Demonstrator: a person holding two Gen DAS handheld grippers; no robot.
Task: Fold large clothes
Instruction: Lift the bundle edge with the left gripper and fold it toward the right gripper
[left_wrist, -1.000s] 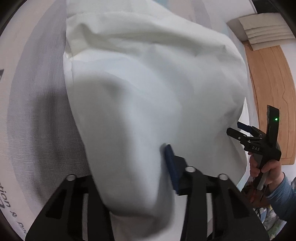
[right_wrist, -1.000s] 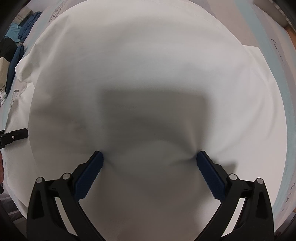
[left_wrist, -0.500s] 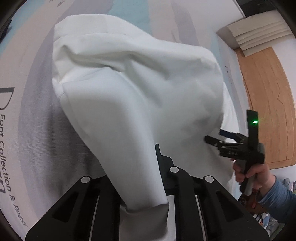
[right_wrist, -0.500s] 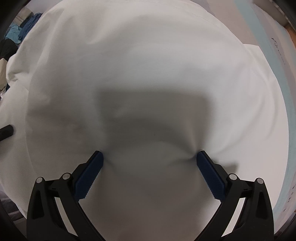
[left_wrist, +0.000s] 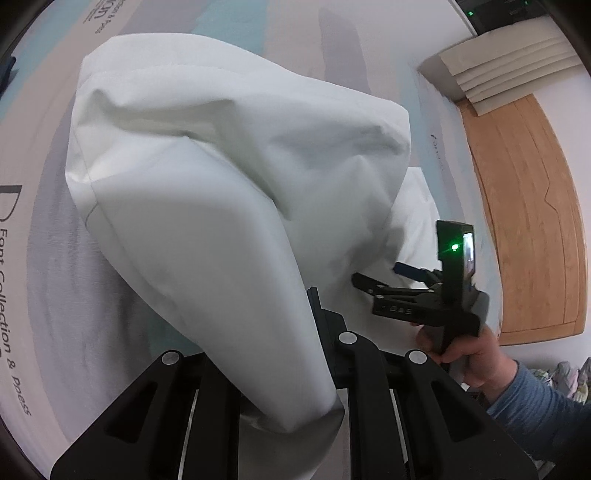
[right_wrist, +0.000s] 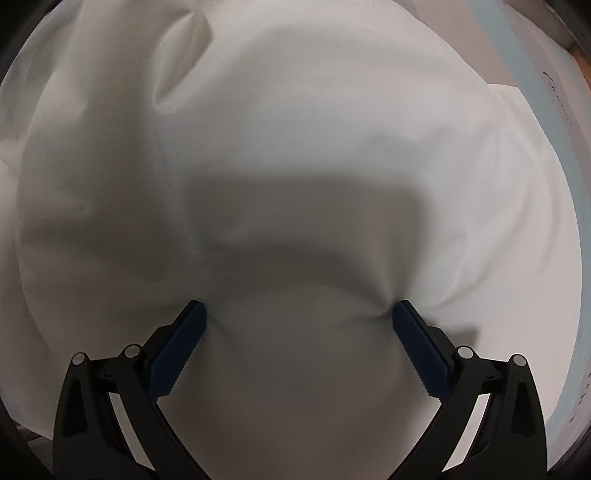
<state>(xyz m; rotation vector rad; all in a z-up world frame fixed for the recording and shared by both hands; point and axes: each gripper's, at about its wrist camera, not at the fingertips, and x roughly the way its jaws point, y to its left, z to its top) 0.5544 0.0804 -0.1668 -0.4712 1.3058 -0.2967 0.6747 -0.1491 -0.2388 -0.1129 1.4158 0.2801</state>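
A large white garment (left_wrist: 229, 192) lies on the bed, one part of it pulled up into a hanging fold. My left gripper (left_wrist: 295, 325) is shut on that fold's edge, and the cloth drapes over its fingers and hides the pads. My right gripper (left_wrist: 378, 273) stands to the right, held by a hand (left_wrist: 465, 354), its tips on the flat part of the garment. In the right wrist view the right gripper (right_wrist: 298, 306) points straight down and is open wide. Both of its blue pads (right_wrist: 177, 350) dent the white garment (right_wrist: 295, 147).
The bedsheet (left_wrist: 26, 295) carries printed lettering along the left. A wooden headboard (left_wrist: 524, 221) and a stack of beige cushions (left_wrist: 509, 74) stand at the right. Crumpled clothes (left_wrist: 569, 380) lie at the lower right behind a blue sleeve (left_wrist: 535, 417).
My left gripper closed on the cloth and rose, lifting the fold off the bed. In the right wrist view the lifted cloth now covers the upper left. The right gripper stayed put.
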